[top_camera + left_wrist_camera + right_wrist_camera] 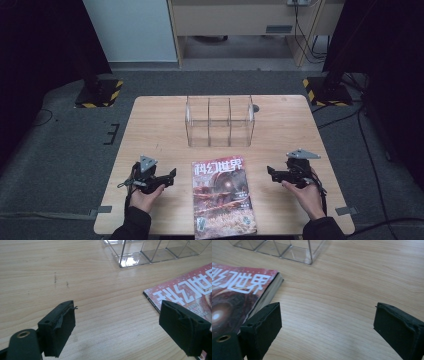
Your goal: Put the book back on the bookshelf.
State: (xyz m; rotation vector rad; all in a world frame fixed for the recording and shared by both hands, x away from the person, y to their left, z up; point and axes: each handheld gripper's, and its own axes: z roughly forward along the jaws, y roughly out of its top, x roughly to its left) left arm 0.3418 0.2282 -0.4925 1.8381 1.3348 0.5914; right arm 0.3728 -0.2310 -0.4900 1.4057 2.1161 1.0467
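Two open, empty claws flank the magazine (223, 197): left claw (169, 176) just beside its left edge, right claw (271, 173) slightly farther off; its long axis points toward the clear organizer (219, 121) on the counter (150, 125)

A lab-like recording space is suggested by hazard-striped stand bases (98, 94), dark curtains (42, 40) and trailing floor cables (372, 165).

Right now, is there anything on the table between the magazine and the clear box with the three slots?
Nothing visible: only bare wood lies between the magazine and the clear box behind it.
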